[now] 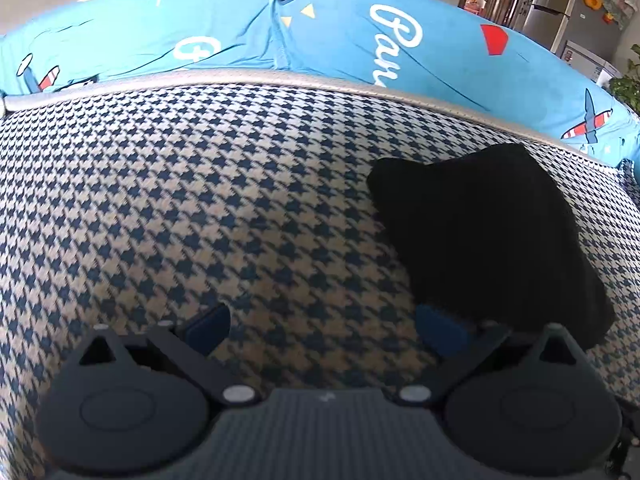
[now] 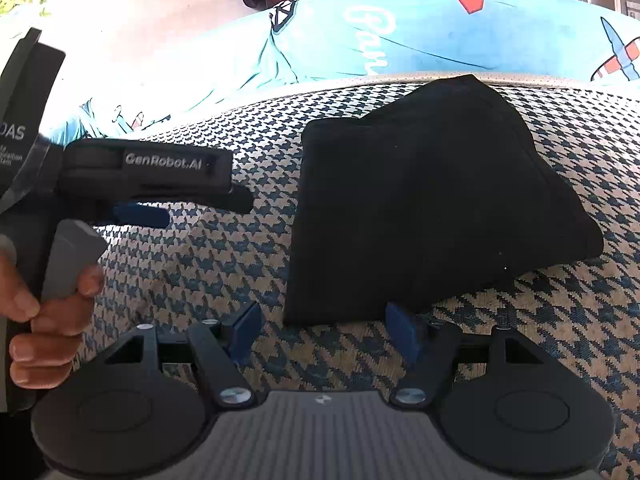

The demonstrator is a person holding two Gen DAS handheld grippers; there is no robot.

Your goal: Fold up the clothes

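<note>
Lower frame, right wrist view: my right gripper (image 2: 324, 330) sits spread, blue pads well apart, nothing pinched. The near hem of the black folded garment (image 2: 432, 200) lies just beyond and between the pads; whether the right-hand pad brushes the cloth I cannot tell. I judge I am parked here because the bundle looks finished and let go, not mid-fold. Left of that frame, my left gripper (image 2: 160, 184) comes in side-on, my hand (image 2: 44, 320) around its grey trigger; its jaws hang apart over bare upholstery, holding nothing. The left wrist view agrees: left pads wide over the houndstooth cushion (image 1: 200, 200), the garment off to the right of frame, its corner close to the right-hand pad. Garment is a compact wedge, broad straight hem near me, narrowing to a peak at the far end by the cushion's pale piping (image 1: 240, 78); its long axis runs near-to-far, leaning slightly right. Beyond it, the blue printed cover (image 1: 360, 32) banks across the top, probably a backrest bounding the work area.
</note>
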